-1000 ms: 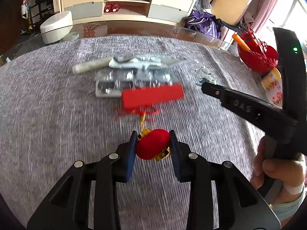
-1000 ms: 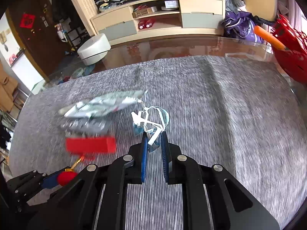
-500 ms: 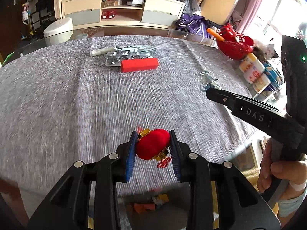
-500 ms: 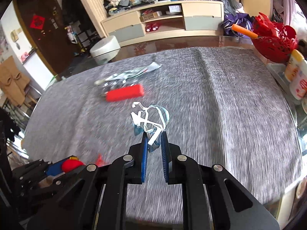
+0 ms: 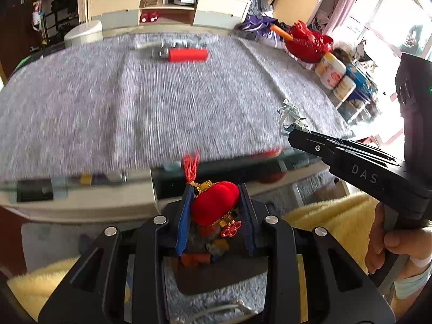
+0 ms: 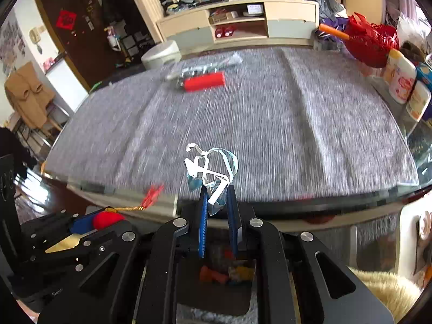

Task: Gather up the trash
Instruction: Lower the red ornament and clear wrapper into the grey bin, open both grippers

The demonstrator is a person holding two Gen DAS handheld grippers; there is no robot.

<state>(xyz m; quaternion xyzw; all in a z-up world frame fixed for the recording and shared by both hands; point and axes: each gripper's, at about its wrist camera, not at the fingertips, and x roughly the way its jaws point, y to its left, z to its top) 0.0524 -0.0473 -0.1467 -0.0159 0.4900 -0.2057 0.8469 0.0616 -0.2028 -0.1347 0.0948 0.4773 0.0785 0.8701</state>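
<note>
Red velvet fills the left tool (image 5: 216, 205): its blue pads pinch a small red lantern ornament (image 5: 214, 202), gold caps showing, tassel (image 5: 190, 166) sticking up past the tips. The right tool (image 6: 217, 202), pressed nearly together, nips a crumpled tangle of white and pale blue plastic strips (image 6: 209, 167).

A second ago both tools hung over the grey cloth beside the remaining rubbish; now they have drawn back past the near edge of the desk (image 5: 81, 199), each with its catch in hand. Below the fingertips sits a dark bin (image 6: 216, 286) with coloured scraps already in it, so the carry looks almost done and the drop seems the next step.

Yellow fleece (image 5: 332, 221) lies just beside the bin on either side, and the desk's glass rim stands close ahead, leaving a fairly narrow gap to release into. The right tool's arm passes near the left one.

Farther off, well apart, a red box (image 6: 203, 81) and foil wrappers (image 6: 205, 66) wait on the cloth, with open cloth between.
</note>
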